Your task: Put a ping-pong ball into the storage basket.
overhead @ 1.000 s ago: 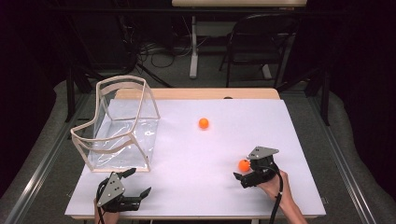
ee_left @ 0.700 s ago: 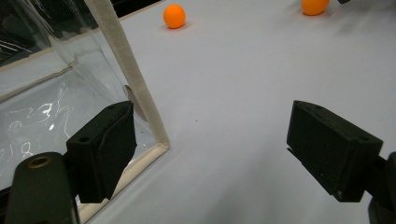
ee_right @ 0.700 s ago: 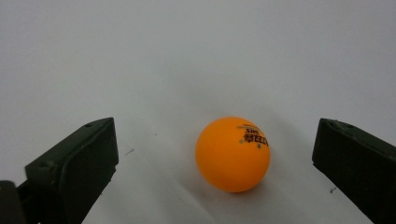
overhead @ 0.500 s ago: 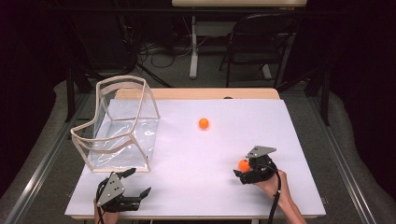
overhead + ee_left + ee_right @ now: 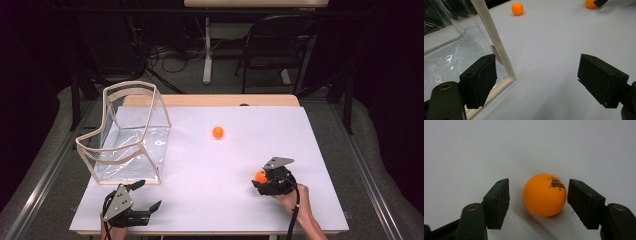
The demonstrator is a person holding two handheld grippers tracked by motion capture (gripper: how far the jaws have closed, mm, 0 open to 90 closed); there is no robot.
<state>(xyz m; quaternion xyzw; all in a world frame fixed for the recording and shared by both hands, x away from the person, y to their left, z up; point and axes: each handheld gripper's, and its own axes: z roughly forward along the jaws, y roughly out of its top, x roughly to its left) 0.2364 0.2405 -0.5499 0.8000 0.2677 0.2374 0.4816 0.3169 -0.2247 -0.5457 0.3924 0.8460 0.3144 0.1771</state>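
White tabletop under dark room. High view: right gripper low, angled leftward around near orange ball. Left gripper view: left gripper spread wide beside clear box. Right gripper view: fingers just closing, narrow gaps flanking ball.

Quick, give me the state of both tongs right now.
Left tongs: open, holding nothing, beside the clear bin.
Right tongs: have just been closing around the orange ball; small gaps remain on both sides, so not gripped yet.

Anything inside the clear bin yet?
No balls show inside the clear bin; through its walls only glare and the white table appear. Glare hides part of its floor. Both orange balls lie outside.
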